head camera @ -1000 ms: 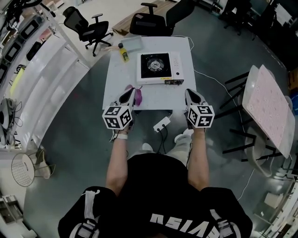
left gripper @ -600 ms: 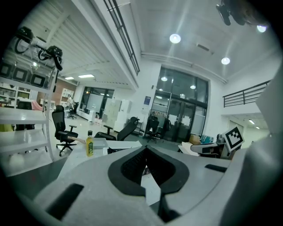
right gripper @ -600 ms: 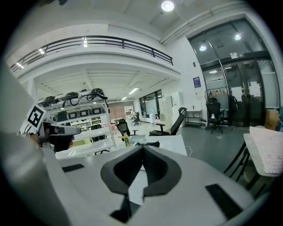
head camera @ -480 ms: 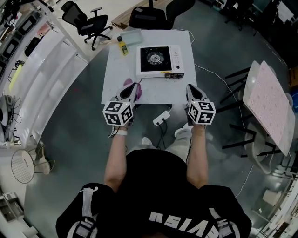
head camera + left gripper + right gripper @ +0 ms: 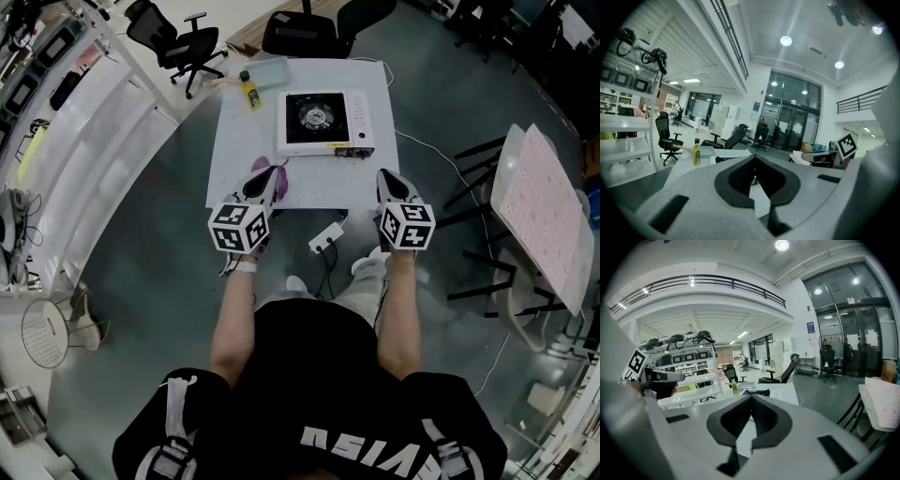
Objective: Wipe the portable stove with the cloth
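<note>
- Head view: one portable stove (image 5: pixel 323 124) on one table (image 5: pixel 234 159), at 1 o'clock from one purple cloth (image 5: pixel 281 178).
- Two tools, left gripper (image 5: pixel 265 178) and right gripper (image 5: pixel 384 178): jaws pressed together, empty.
- One bottle (image 5: pixel 249 91), 10 o'clock from stove.

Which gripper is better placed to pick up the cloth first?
Left. The purple cloth lies at the near edge of the table, right beside the left gripper, while the right gripper sits across that edge, well apart from it. Both grippers are shut and empty.

White portable stove (image 5: pixel 323 124) lying flat, purple cloth (image 5: pixel 281 178) near its front-left corner
</note>
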The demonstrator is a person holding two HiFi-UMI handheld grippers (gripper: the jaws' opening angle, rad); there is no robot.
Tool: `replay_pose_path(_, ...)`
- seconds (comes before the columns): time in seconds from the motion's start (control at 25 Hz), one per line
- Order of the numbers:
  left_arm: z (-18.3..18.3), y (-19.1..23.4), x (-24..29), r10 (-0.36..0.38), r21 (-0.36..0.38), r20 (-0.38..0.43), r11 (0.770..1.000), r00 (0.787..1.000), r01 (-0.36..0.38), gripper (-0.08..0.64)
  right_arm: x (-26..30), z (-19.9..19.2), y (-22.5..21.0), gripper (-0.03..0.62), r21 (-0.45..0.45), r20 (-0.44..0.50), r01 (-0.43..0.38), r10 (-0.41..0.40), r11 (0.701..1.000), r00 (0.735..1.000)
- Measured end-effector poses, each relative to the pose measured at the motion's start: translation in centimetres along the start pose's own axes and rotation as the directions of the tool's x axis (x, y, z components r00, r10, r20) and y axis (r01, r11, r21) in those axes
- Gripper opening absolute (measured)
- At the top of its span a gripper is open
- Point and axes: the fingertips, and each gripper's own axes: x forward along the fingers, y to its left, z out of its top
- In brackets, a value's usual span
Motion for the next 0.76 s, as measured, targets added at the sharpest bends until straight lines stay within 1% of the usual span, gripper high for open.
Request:
replay_pose_path(0.08, 0.1, 0.2, 0.1, -0.001, -0.005, 0.001, 1.0, 1.0, 0.001, 0.006, 0.2, 0.1, 0.0, 0.011, -0.003, -0.002, -0.002, 0.002, 1.0, 1.0)
replay_pose_path(0.24, 0.5, 0.4, 0.1, -0.013, -0.044, 0.019, 0.999, 1.0, 0.014, 0.006, 0.5, 0.2, 0.2, 0.011, -0.009, -0.004, -0.001, 0.001, 1.0, 1.0)
replay_pose_path(0.52, 1.3, 0.6, 0.2, -0.033, -0.064, 0.038, 0.997, 0.999, 0.036, 0.006, 1.1, 0.4, 0.4, 0.011, -0.014, -0.004, 0.004, -0.004, 1.0, 1.0)
replay_pose_path(0.76, 1.7, 0.8, 0.6, -0.047, -0.061, 0.04, 0.997, 0.998, 0.05, 0.006, 1.7, 0.7, 0.5, 0.011, -0.018, -0.003, 0.01, -0.01, 1.0, 1.0)
